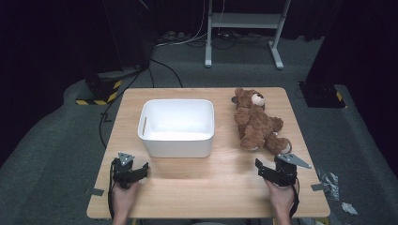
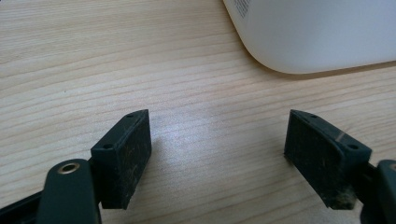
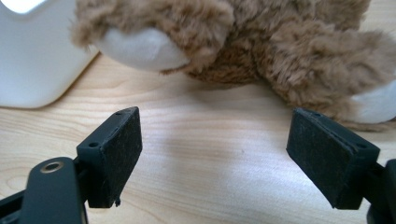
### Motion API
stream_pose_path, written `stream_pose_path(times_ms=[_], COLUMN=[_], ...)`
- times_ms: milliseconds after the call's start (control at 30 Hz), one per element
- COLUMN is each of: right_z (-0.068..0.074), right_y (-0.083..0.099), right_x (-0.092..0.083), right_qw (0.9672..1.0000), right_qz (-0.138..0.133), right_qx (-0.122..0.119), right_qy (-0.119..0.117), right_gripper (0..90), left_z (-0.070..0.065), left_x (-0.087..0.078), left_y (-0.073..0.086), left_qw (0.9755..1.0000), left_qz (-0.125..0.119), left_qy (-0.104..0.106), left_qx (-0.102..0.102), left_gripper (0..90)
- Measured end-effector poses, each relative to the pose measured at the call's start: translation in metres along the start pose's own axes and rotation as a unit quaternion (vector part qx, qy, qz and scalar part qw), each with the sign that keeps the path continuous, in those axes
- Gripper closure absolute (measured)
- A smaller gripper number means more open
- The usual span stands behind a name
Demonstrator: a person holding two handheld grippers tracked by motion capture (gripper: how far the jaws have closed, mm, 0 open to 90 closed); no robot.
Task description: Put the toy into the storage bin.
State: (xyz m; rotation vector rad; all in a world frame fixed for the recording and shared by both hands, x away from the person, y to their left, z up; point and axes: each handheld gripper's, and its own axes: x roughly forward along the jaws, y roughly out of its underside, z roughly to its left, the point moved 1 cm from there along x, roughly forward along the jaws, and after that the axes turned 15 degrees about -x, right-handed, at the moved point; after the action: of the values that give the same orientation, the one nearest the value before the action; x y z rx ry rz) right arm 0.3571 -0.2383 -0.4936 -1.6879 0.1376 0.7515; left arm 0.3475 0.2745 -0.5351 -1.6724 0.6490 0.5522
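Two spread grippers are held low at the near edge of a wooden table (image 1: 206, 187), with a teddy bear ahead of the right one.

From the high view, the left gripper (image 1: 136, 172) is seen just before the white bin (image 1: 177, 127), and the right gripper (image 1: 272, 172) just short of the teddy bear (image 1: 256, 124), which lies beside the bin. In the left gripper view, the jaws are spread over bare wood, the bin (image 2: 317, 32) ahead and apart. In the right gripper view, the jaws are spread wide with nothing gripped; the teddy bear (image 3: 261, 51) lies close ahead, untouched.
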Motion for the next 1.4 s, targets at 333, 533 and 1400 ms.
stream_pose_path(times_ms=[333,533,1400], right_z=[-0.012,-0.013,-0.022], right_y=[-0.005,-0.009,-0.029], right_x=[-0.002,-0.004,-0.016], right_qw=[0.9992,0.9992,0.9986], right_qz=[-0.014,-0.023,-0.039], right_qx=[0.025,0.023,0.027], right_qy=[-0.026,-0.023,-0.023], right_gripper=[17.9,18.8,24.3], left_z=[-0.001,-0.001,0.0], left_x=[0.0,0.0,0.0], left_y=[0.001,0.0,-0.001], left_qw=[1.0,1.0,1.0], left_qz=[-0.001,0.0,0.002], left_qy=[0.0,0.0,0.0], left_qx=[-0.006,-0.006,0.004], left_gripper=[22.8,22.7,22.6])
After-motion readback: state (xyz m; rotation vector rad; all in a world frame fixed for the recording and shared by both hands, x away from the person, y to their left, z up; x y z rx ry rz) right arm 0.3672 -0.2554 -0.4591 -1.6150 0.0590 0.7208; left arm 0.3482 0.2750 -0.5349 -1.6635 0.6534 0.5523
